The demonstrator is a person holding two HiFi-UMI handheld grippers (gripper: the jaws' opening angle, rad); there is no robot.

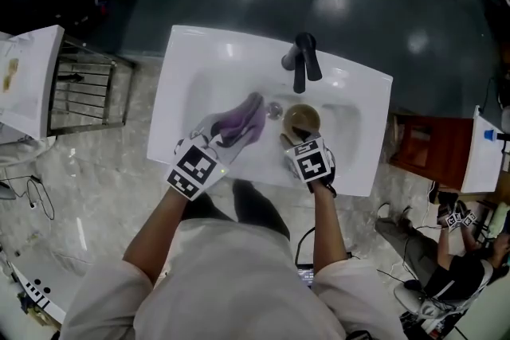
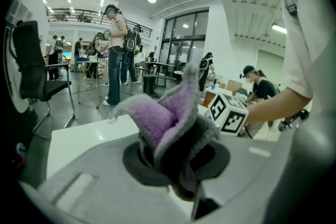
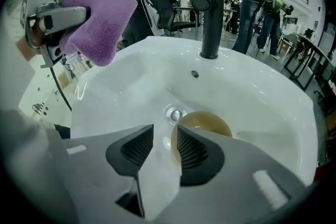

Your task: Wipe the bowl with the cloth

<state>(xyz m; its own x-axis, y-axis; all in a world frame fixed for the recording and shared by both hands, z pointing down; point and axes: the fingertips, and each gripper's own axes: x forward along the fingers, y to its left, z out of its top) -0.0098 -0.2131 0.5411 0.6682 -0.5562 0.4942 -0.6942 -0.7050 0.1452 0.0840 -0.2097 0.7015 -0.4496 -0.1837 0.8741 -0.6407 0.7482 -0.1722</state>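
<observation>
Apparently the bowl [image 3: 209, 121] sat unheld just beyond the right gripper [image 3: 160, 147], fingers parted and empty; the purple cloth [image 2: 157, 118] clamped in the left gripper [image 2: 176, 160] could shove it.

- I am holding both forearms out in front of me, the left arm [image 1: 155, 233] angling in from the left and the right arm [image 1: 327, 227] running almost straight forward.
- My left gripper [image 2: 176, 157] is clamping its jaws on the cloth [image 2: 157, 118], which is bunching up between the pads.
- My right gripper [image 3: 160, 147] is pointing forward and down, its jaws standing apart with nothing between the pads.
- The two grippers are sitting side by side, near each other and not touching.
</observation>
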